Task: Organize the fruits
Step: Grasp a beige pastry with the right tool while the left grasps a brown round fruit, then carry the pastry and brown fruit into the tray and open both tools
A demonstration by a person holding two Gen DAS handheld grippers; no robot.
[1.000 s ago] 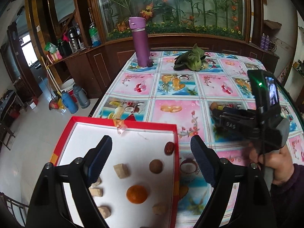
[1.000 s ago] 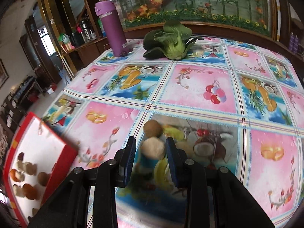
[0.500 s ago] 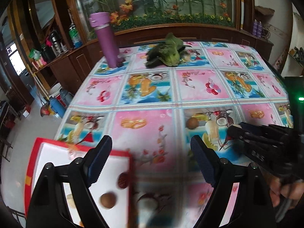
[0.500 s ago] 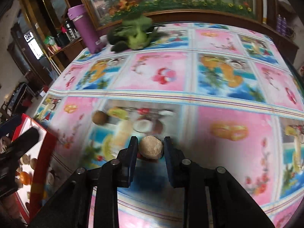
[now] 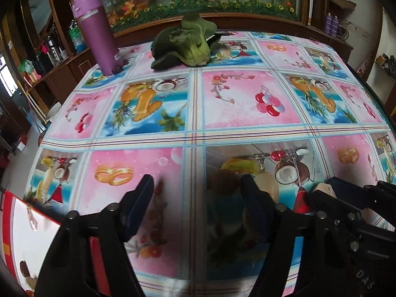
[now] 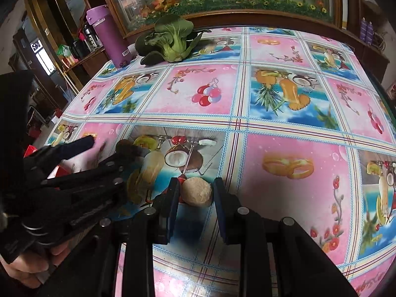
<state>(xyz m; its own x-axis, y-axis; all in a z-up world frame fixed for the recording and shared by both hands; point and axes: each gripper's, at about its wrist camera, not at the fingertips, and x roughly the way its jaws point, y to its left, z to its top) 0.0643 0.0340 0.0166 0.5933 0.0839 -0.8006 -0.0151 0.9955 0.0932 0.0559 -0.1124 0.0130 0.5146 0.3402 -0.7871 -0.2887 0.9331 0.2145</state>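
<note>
Beige fruit [image 6: 197, 191] sits pinched across its middle in my right gripper [image 6: 195, 193]; light, firm, apt to roll. Left gripper [image 5: 198, 195] gapes wide.

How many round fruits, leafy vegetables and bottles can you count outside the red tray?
Round fruits: 2, a brown fruit and a tan fruit
Leafy vegetables: 1
Bottles: 1, purple
Total: 4
</note>
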